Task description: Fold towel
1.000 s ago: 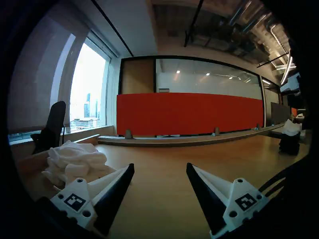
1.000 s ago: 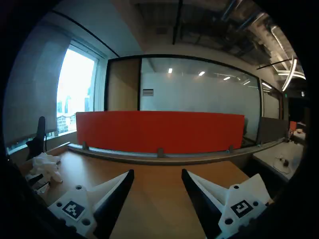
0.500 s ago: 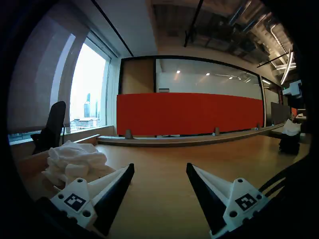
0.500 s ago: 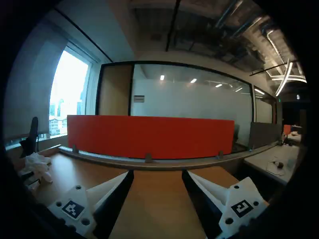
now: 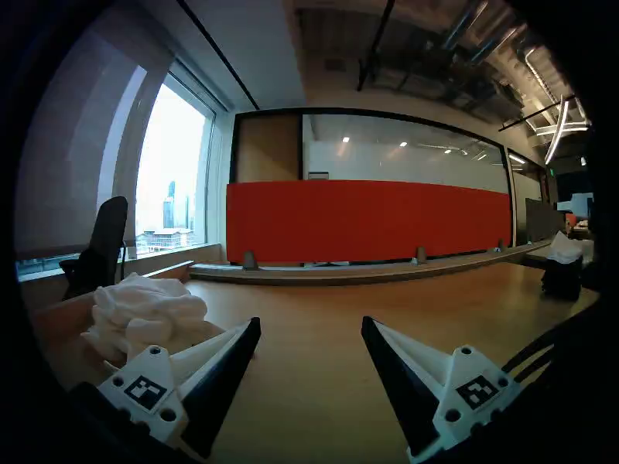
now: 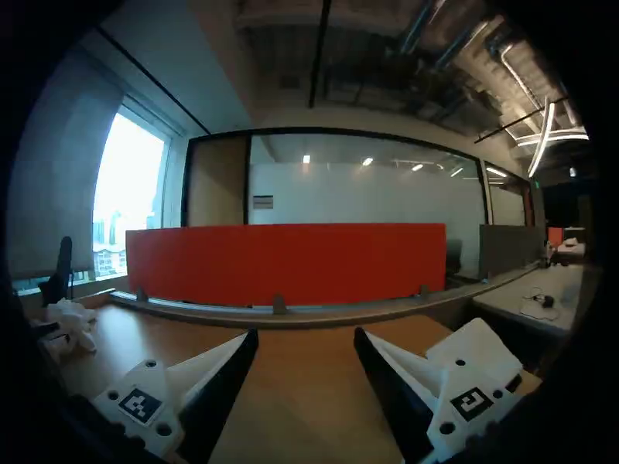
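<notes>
A crumpled white towel (image 5: 145,312) lies in a heap on the wooden table (image 5: 325,340), just ahead and to the left of my left gripper (image 5: 309,325). That gripper is open, low over the table, with nothing between its fingers. In the right gripper view the same towel (image 6: 66,325) appears small at the far left edge. My right gripper (image 6: 306,336) is open too, held over the table with nothing in it, well to the right of the towel.
A red divider panel (image 5: 367,220) runs along the table's far edge, with a glass wall behind it. A dark office chair (image 5: 97,255) stands by the window at left. A dark object topped with white (image 5: 563,267) sits at far right. Another desk (image 6: 534,298) lies to the right.
The right gripper has tilted upward and turned slightly, so the towel has slid farther toward the left edge of its view. The left gripper has held still.
</notes>
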A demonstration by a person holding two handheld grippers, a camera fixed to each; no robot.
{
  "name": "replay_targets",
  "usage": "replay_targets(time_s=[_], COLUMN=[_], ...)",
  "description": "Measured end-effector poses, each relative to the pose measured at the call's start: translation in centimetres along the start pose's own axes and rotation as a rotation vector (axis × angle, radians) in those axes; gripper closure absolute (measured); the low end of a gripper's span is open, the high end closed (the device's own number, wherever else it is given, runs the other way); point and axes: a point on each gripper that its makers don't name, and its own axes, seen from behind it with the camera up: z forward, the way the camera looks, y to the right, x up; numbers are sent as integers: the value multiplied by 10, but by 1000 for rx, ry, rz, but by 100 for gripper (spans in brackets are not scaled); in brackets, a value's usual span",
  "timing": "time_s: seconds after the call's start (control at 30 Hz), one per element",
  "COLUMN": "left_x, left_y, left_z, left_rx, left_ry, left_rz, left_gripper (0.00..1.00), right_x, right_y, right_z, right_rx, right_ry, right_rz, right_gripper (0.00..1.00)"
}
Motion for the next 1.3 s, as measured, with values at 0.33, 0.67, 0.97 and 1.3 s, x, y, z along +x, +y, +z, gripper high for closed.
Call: replay_targets(time_s=[0.33, 0.67, 0.97, 1.3], left_x=[0, -1, 0, 0], left_y=[0, 0, 1, 1], left_z=[-1, 0, -1, -1], left_rx=[0, 0, 0, 0], left_ry=[0, 0, 0, 0], left_rz=[0, 0, 0, 0], left_gripper=[3, 3, 3, 3], right_x=[-40, -71, -88, -105], right_y=[15, 23, 20, 23], right_z=[-1, 2, 2, 2], right_rx=[-1, -12, -1, -6], right_ry=[10, -14, -28, -43], right_rz=[47, 66, 44, 8], right_gripper=[2, 2, 2, 2])
